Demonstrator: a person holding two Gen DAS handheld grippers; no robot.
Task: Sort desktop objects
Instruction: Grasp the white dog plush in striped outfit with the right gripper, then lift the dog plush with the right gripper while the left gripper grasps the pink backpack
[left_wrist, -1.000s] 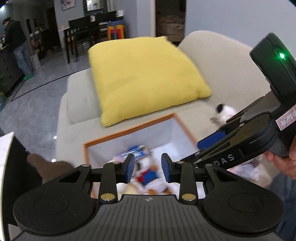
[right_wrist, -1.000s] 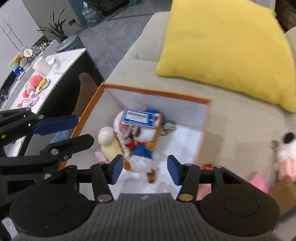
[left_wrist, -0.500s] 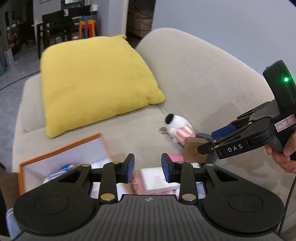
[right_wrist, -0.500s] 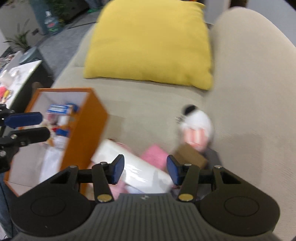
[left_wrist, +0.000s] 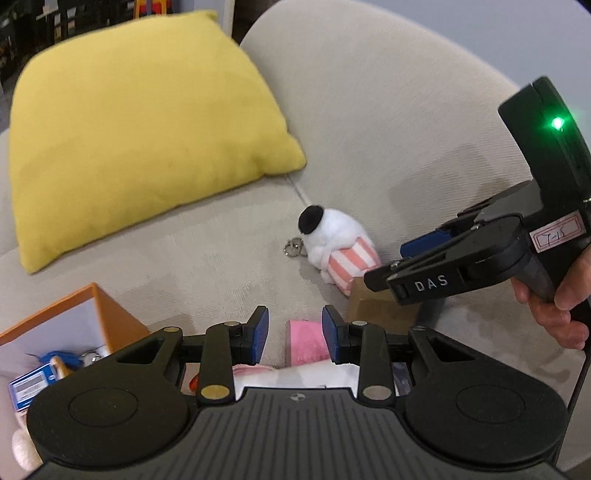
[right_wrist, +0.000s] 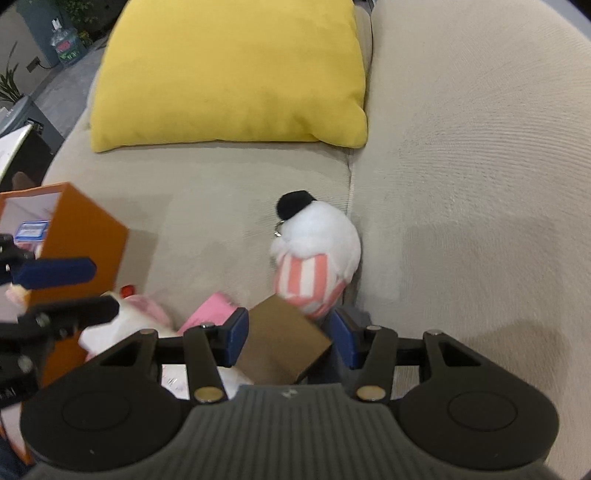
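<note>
R gripper (right_wrist: 288, 338): jaws apart, nothing clamped, hovering over a brown cardboard box (right_wrist: 284, 341) that shows in the gap betw. its blue pads. L gripper (left_wrist: 291, 336): jaws also apart, empty, w/ a pink pouch (left_wrist: 306, 341) right ahead of its tips on the seat.

Just past the R gripper's tips, slightly to its right: white plush w/ pink-striped body (right_wrist: 314, 254), black pom at the far end, metal key ring on its left side; it touches the far corner of the box and lies against the seam where seat meets backrest. From the L gripper the same plush (left_wrist: 340, 251) sits ahead and to the right, the R gripper (left_wrist: 417, 269) hanging just beside it, above the box (left_wrist: 380, 306).

Left of the R gripper: another pale pink-and-white plush (right_wrist: 133, 317), blurred, then an orange box (right_wrist: 79, 236) standing open-topped, w/ toys and a blue-white card inside. The L gripper's fingers (right_wrist: 55, 273) show in front of that box.

Farther off, beyond both grippers: yellow cushion (right_wrist: 229, 70) leaning on the beige sofa (right_wrist: 461, 147).
</note>
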